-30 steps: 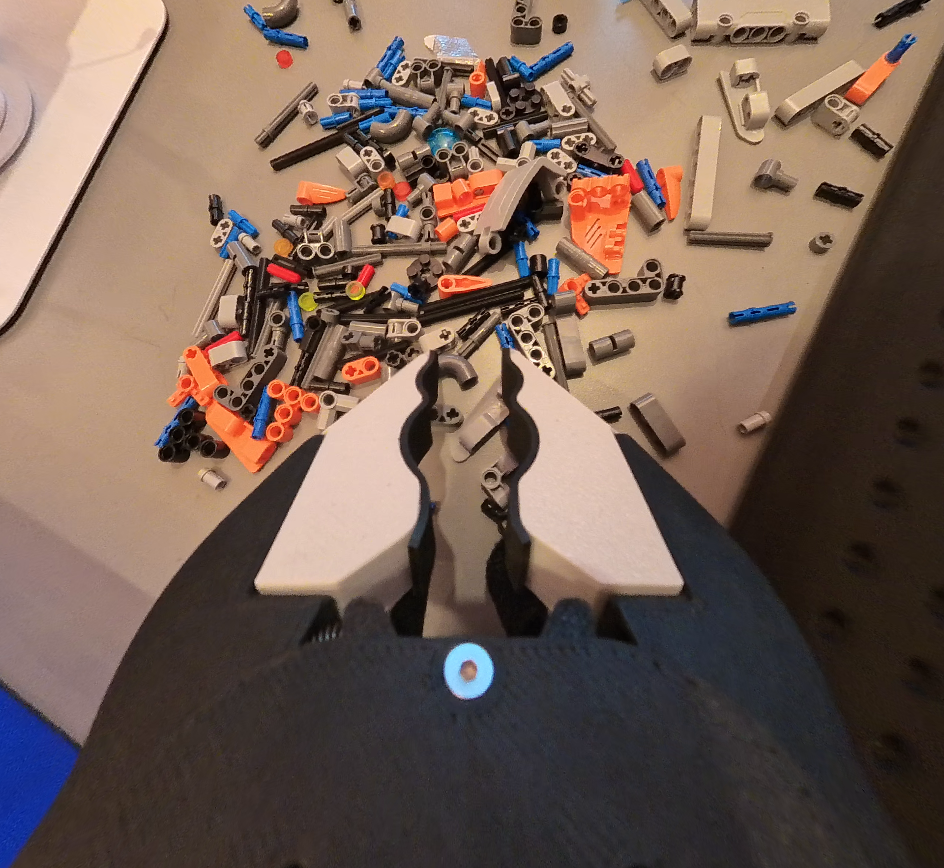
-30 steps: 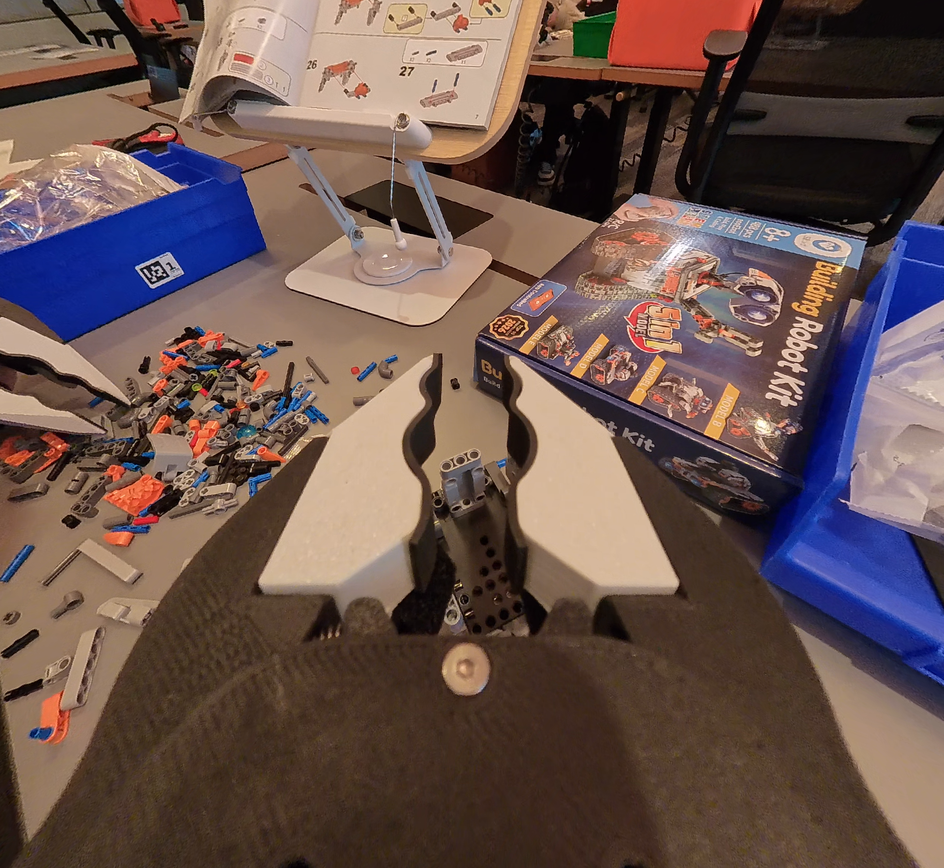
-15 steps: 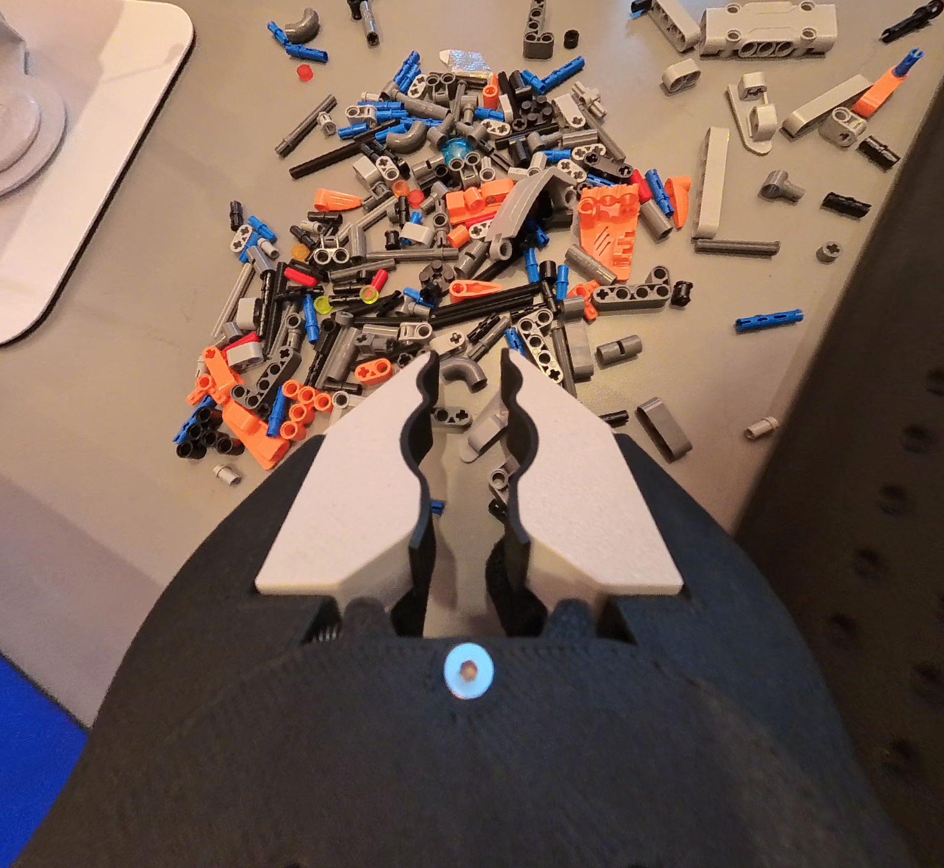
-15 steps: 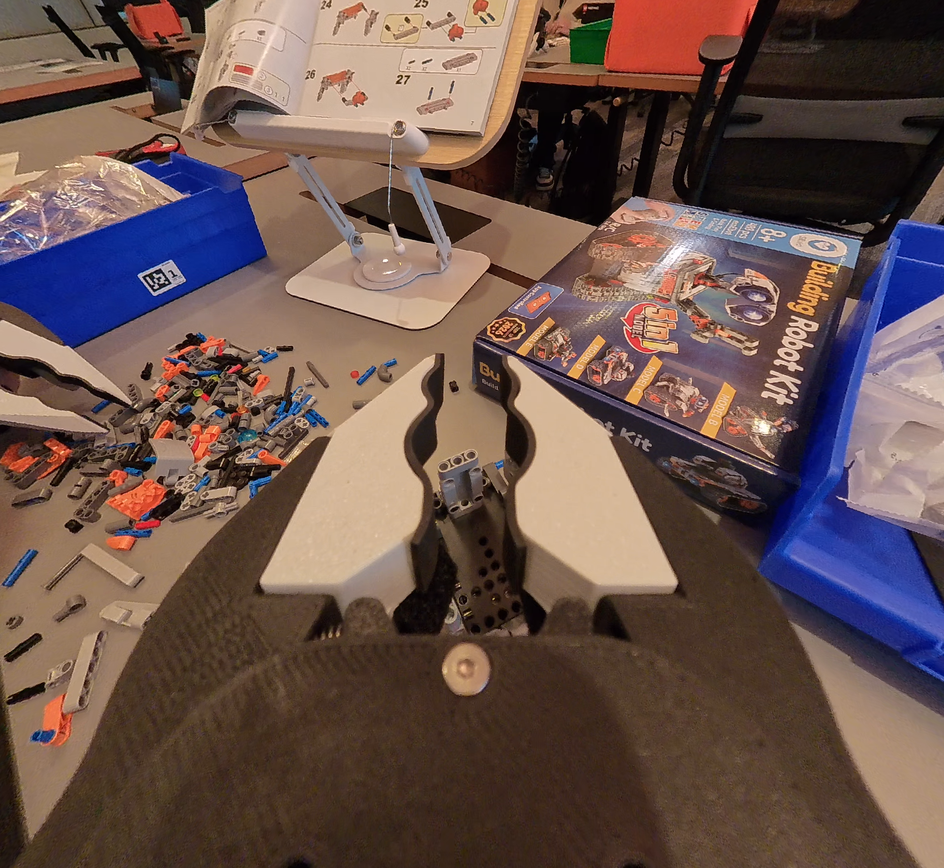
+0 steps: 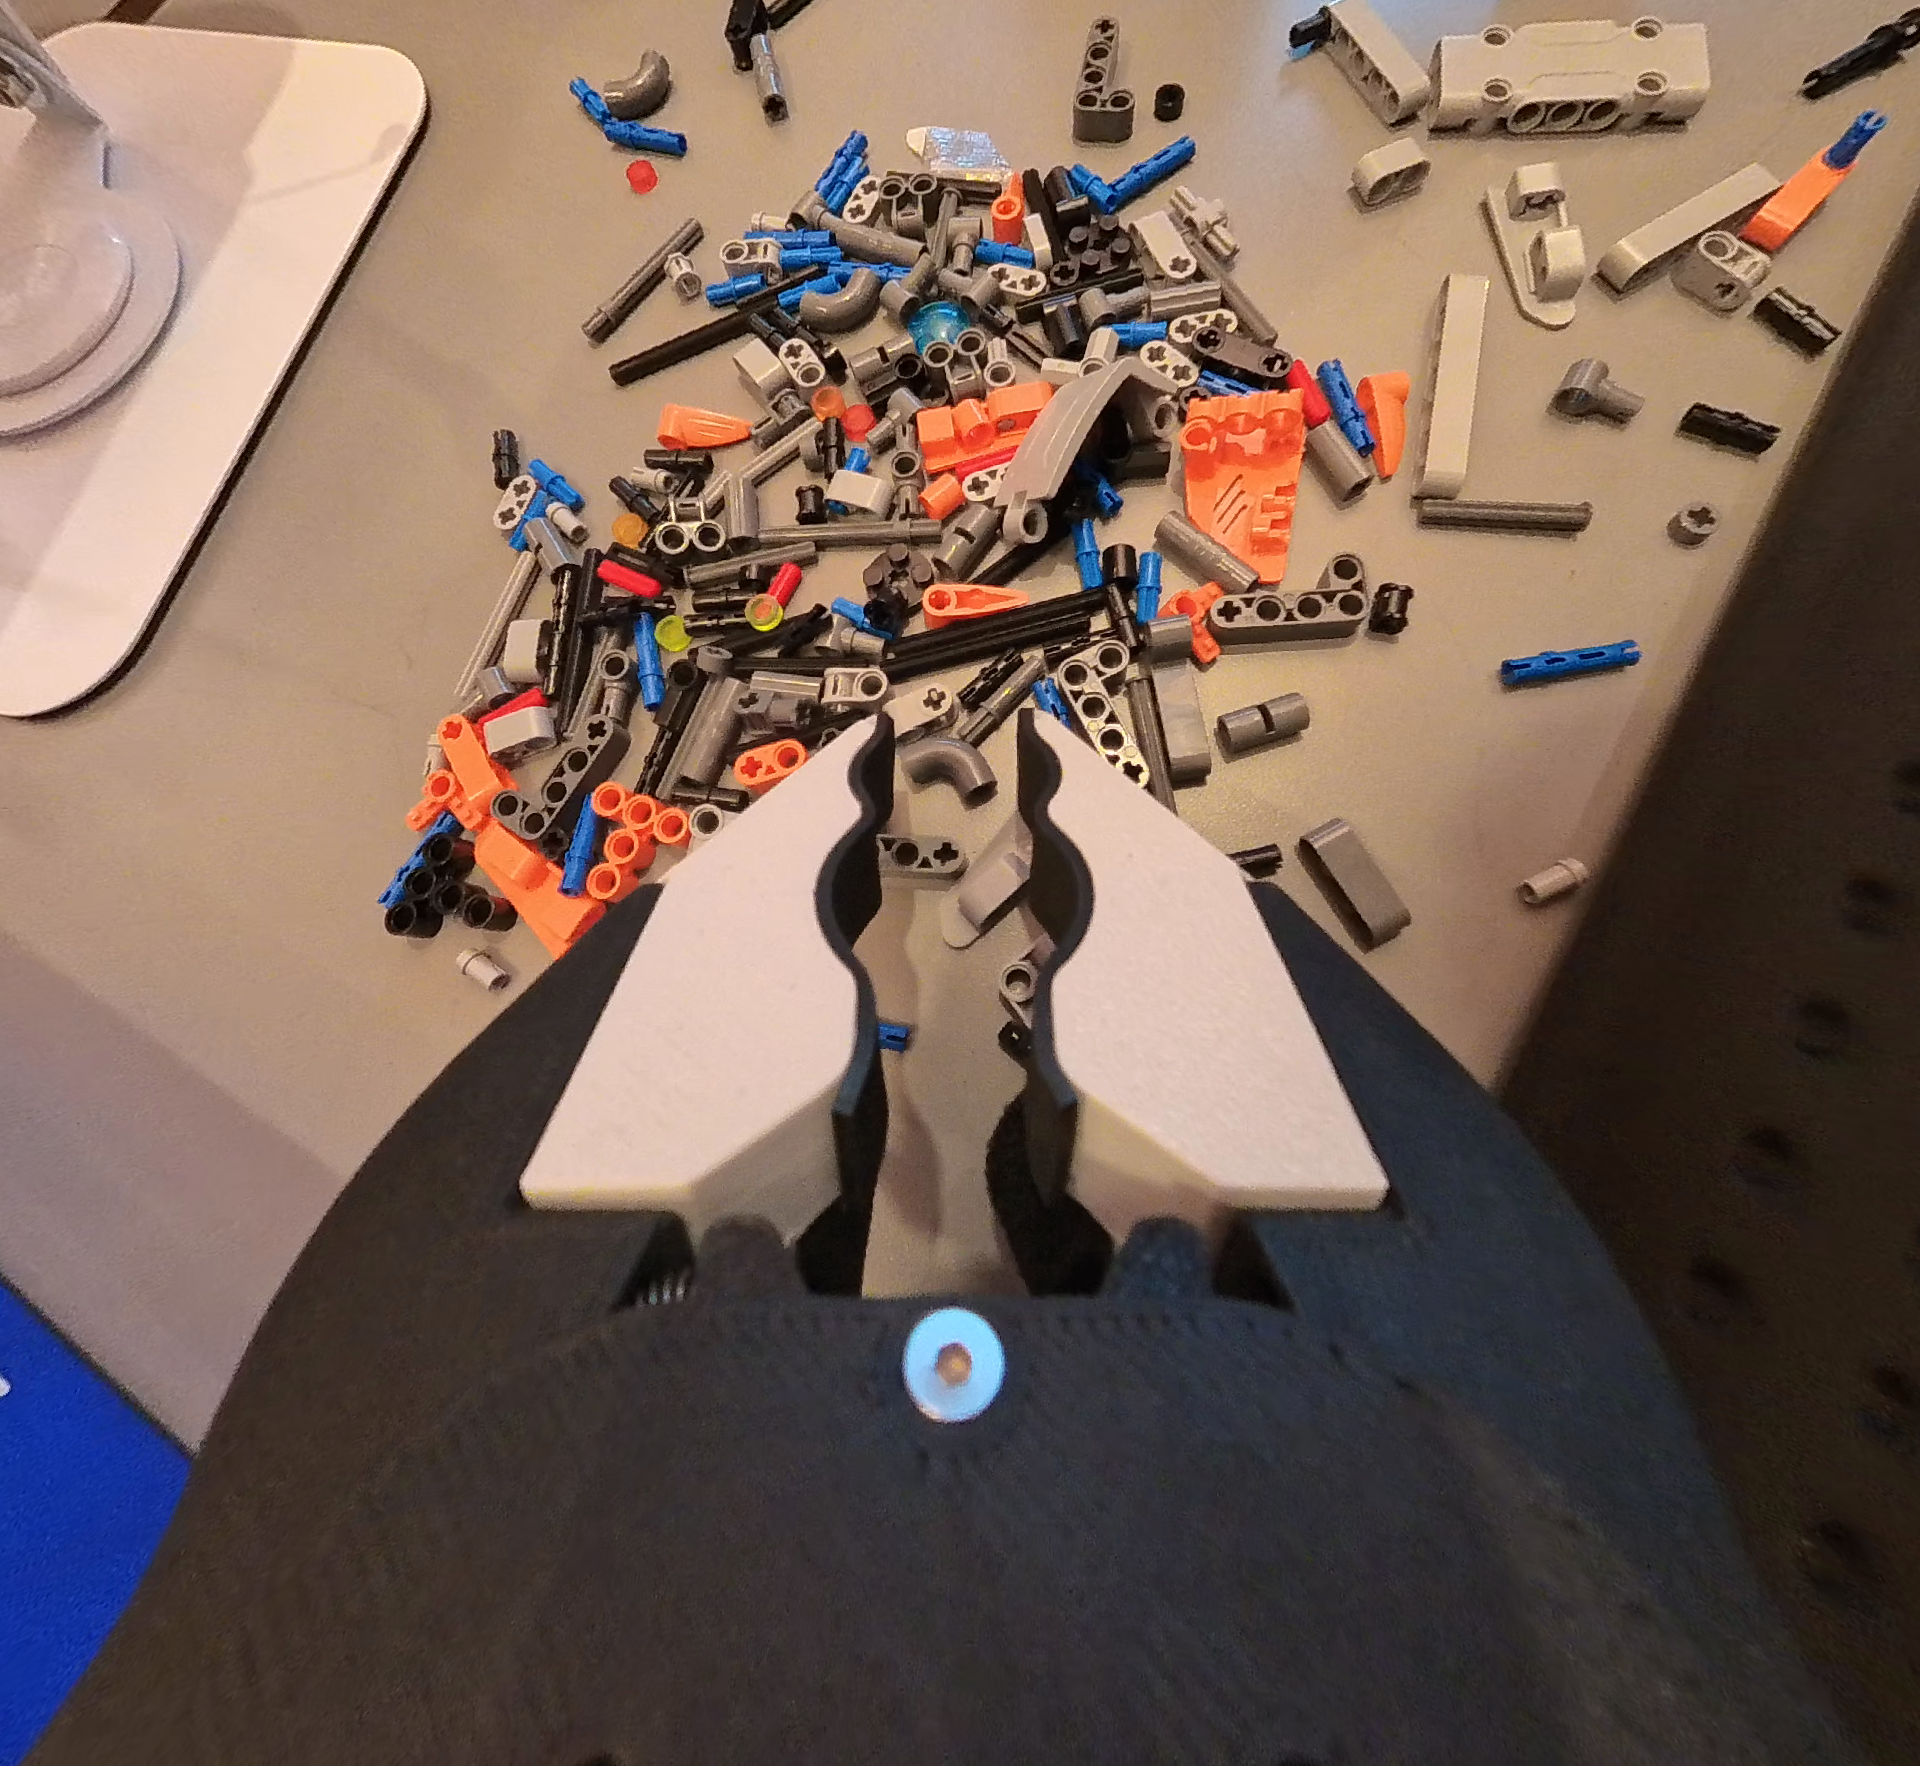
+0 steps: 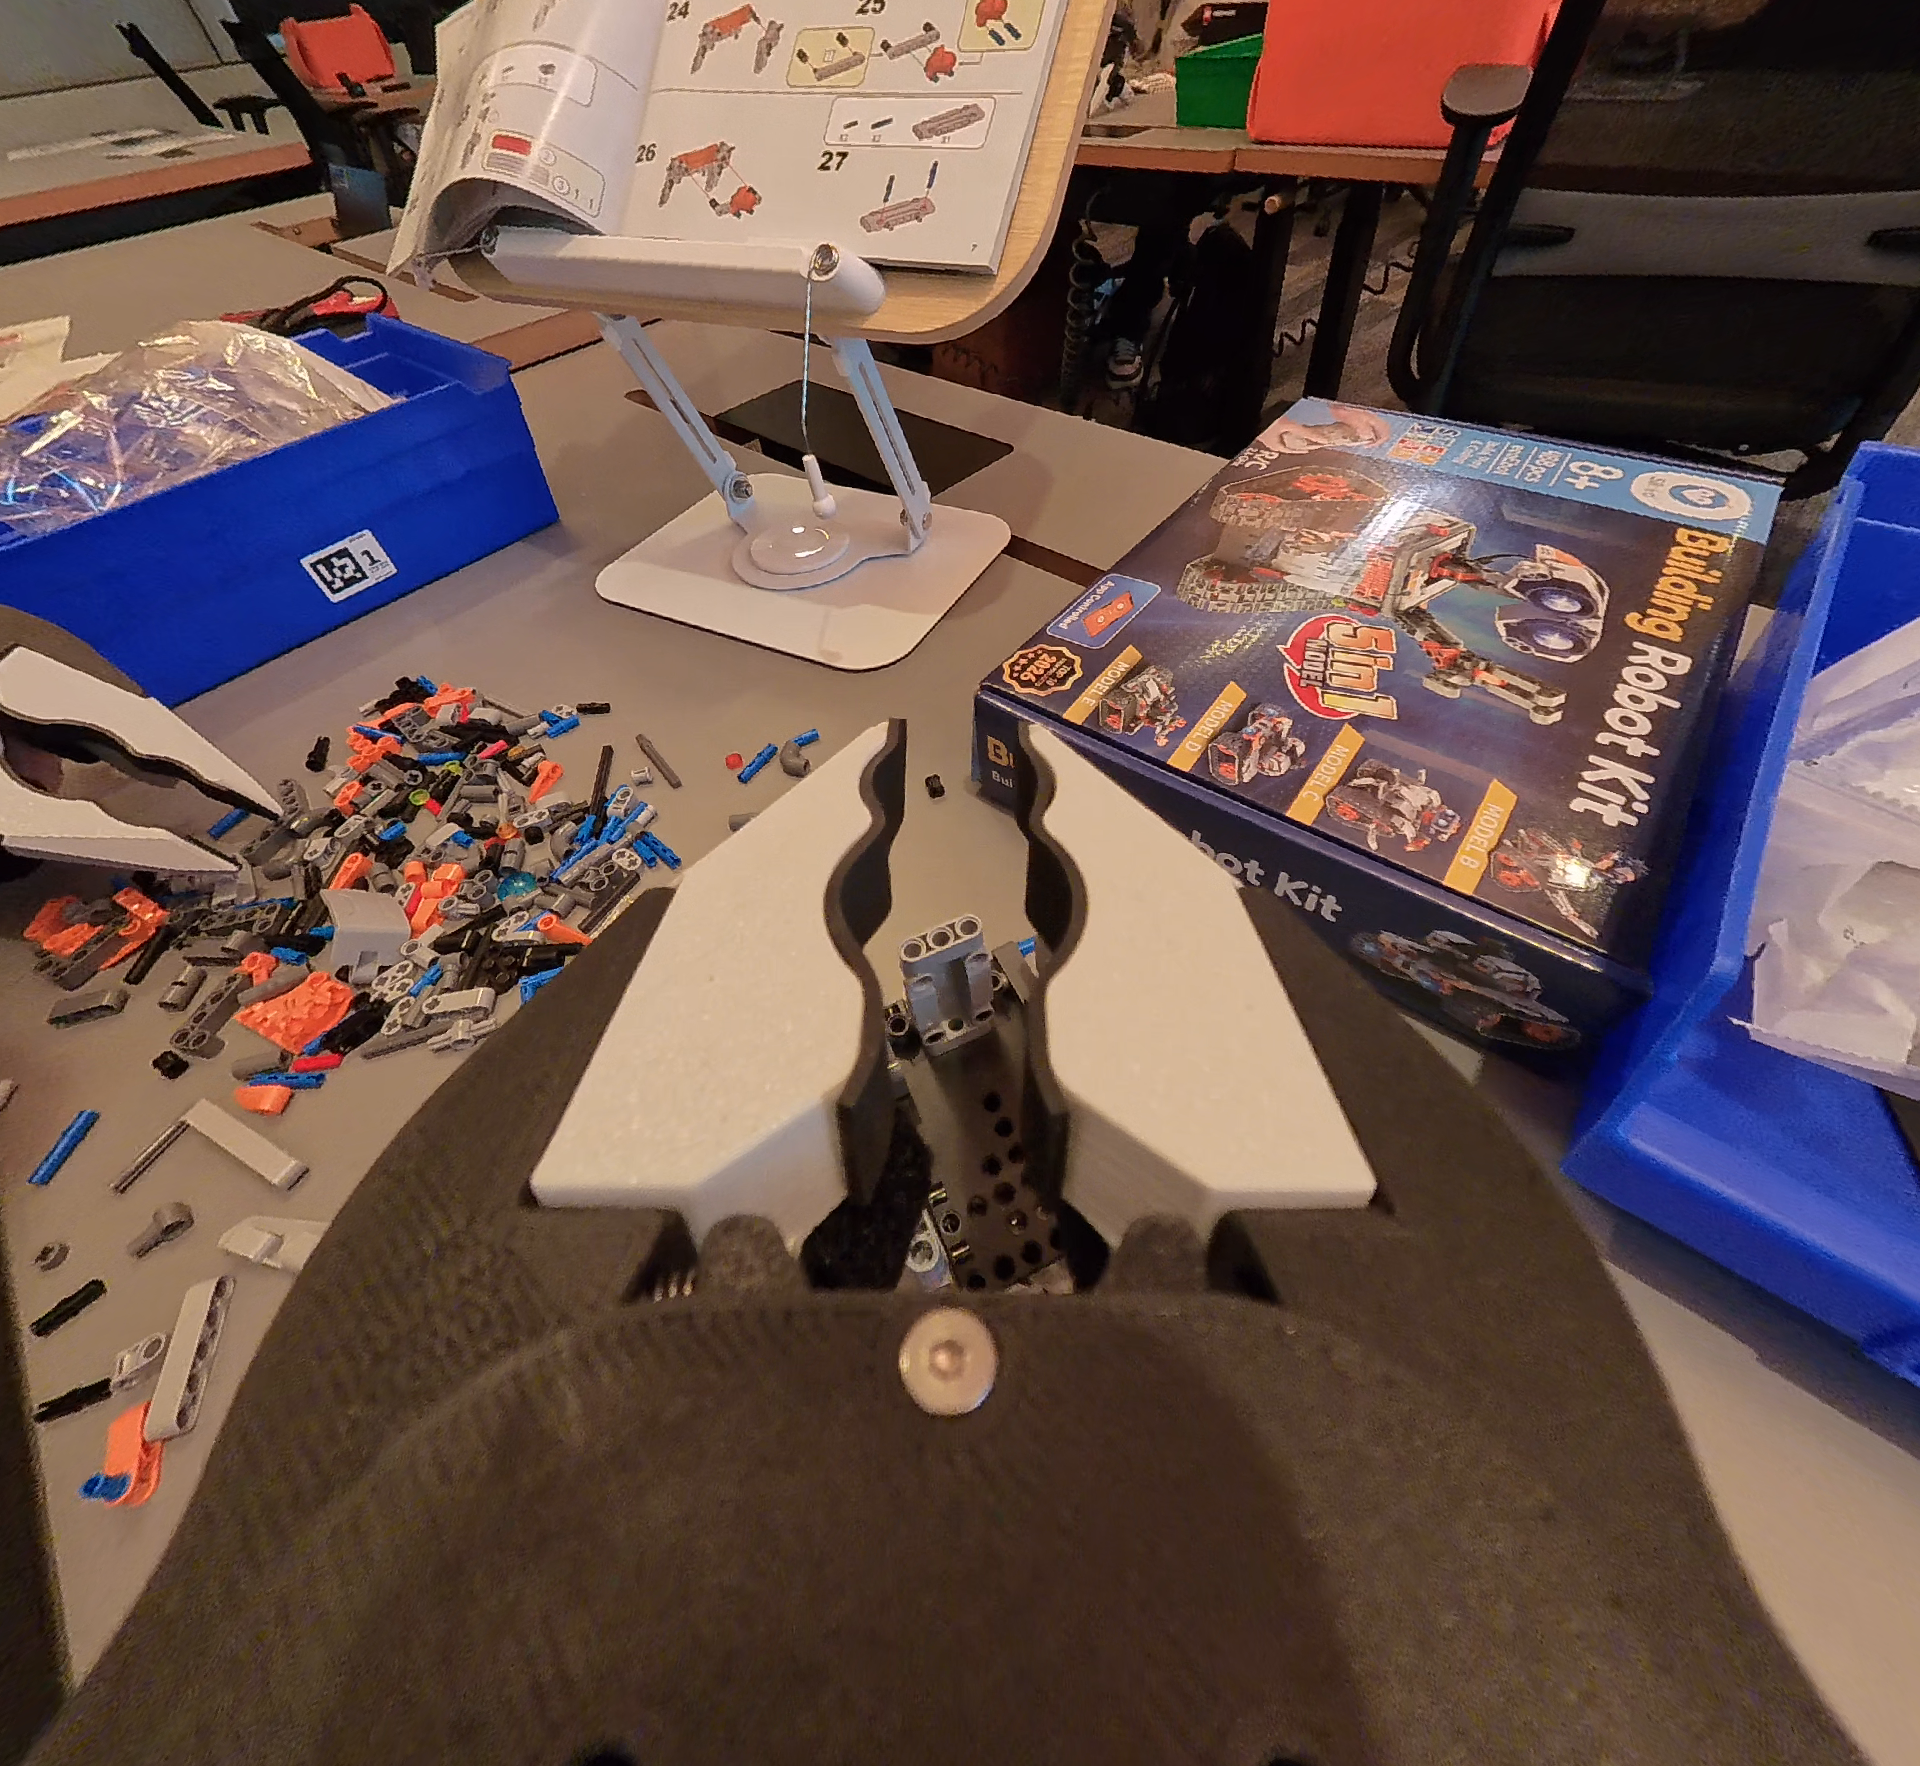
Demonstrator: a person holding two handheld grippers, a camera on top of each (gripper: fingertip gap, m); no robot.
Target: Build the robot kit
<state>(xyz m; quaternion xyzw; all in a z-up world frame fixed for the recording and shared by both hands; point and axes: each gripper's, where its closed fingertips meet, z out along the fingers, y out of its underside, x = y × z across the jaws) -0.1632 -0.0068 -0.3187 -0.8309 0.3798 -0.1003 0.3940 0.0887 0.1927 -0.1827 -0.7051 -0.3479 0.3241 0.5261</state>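
My left gripper point(image 5: 956, 729) is open and empty, low over the near edge of a pile of small building parts point(image 5: 935, 469) in grey, black, blue and orange. A grey elbow piece point(image 5: 945, 766) lies on the table just between its fingertips. In the right wrist view the left gripper point(image 6: 125, 802) shows at the left edge, tips at the pile point(image 6: 416, 885). My right gripper point(image 6: 961, 734) is shut on a partly built model: a black perforated beam point(image 6: 997, 1155) with a grey connector point(image 6: 945, 978) on its front end, held above the table.
A white book stand point(image 6: 810, 573) point(image 5: 208, 314) holds an open instruction booklet point(image 6: 831, 75). A printed kit box point(image 6: 1403, 677) lies right of it. Blue bins stand at left point(image 6: 312, 521) and right point(image 6: 1766, 1145). Larger grey parts point(image 5: 1569, 75) lie apart. A dark perforated surface point(image 5: 1766, 781) fills the right edge. My right fingertips sit around 35 centimeters from my left ones.
The left gripper has drifted left and slightly back, so more of the stand's base shows. Its jaws stay open. The right gripper keeps the model and has barely moved.
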